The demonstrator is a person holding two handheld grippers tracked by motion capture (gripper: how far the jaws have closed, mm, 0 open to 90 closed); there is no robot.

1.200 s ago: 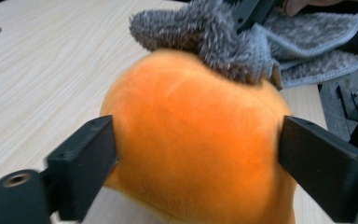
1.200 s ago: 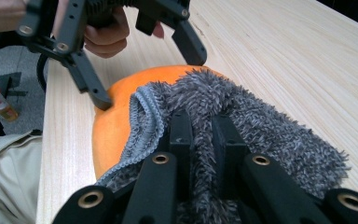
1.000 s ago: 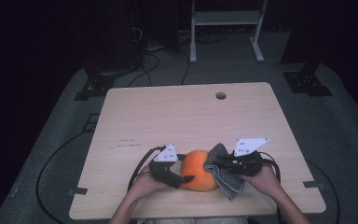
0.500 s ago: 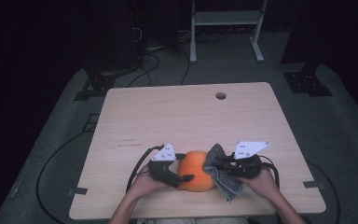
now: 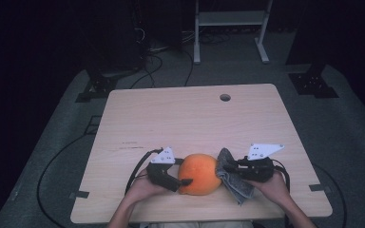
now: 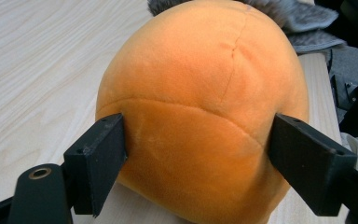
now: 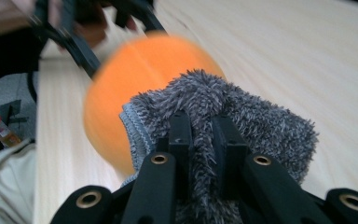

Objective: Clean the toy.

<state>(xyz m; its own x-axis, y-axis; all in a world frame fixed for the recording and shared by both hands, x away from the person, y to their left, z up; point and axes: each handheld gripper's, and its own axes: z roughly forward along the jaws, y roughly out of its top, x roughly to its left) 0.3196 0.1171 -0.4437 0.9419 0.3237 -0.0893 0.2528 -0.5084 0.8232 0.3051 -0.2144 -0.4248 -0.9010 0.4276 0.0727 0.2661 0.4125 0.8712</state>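
An orange plush ball rests near the front edge of the wooden table. My left gripper comes in from the left and is shut on the ball, one black jaw pressed into each flank. From the right, my right gripper is shut on a fuzzy grey cloth. The cloth is bunched between the jaws and lies against the ball on its right side.
A round cable hole sits near the table's far edge. Cables trail off the table's front on both sides. A white metal stand is on the floor beyond the table.
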